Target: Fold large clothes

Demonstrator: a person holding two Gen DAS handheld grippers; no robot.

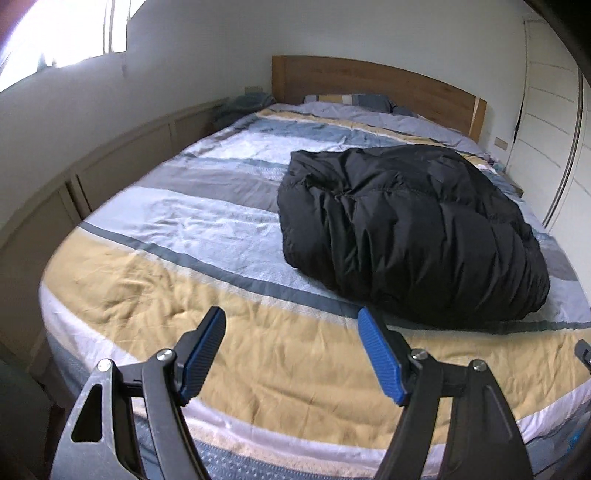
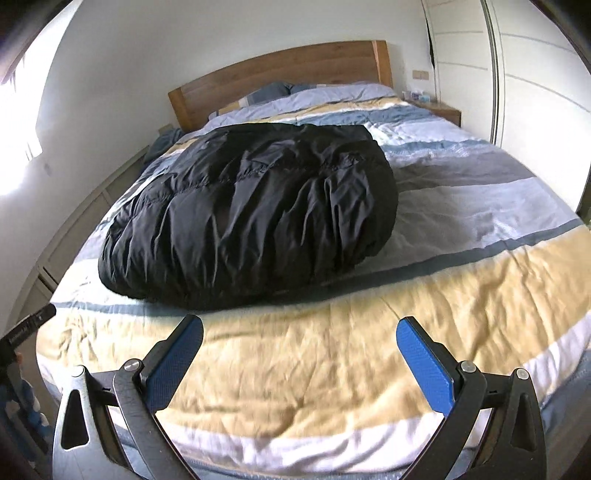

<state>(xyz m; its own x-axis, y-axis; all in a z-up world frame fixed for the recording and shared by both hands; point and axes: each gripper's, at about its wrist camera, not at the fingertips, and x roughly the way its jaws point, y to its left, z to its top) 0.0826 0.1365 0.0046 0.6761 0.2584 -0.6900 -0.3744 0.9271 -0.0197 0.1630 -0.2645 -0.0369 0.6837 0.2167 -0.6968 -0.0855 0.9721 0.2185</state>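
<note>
A black puffy jacket (image 1: pixel 406 229) lies bunched in a thick bundle on the striped bed cover (image 1: pixel 177 229); in the right wrist view the jacket (image 2: pixel 251 210) fills the middle of the bed (image 2: pixel 480 206). My left gripper (image 1: pixel 291 317) hangs over the yellow band at the foot of the bed, open, blue pads (image 1: pixel 380 354) bare, short of the jacket and to its left. My right gripper (image 2: pixel 299 328) is open too, over the same yellow band, just short of the jacket's near edge. Nothing sits between either pair of fingers.
A wooden headboard (image 1: pixel 369 81) and pillows (image 1: pixel 351 100) stand at the far end. A low beige cabinet (image 1: pixel 122 162) runs along the bed's left side. A nightstand (image 2: pixel 439 110) and white wardrobe doors (image 2: pixel 535 81) stand on the right. A bright window (image 1: pixel 66 33) is at the upper left.
</note>
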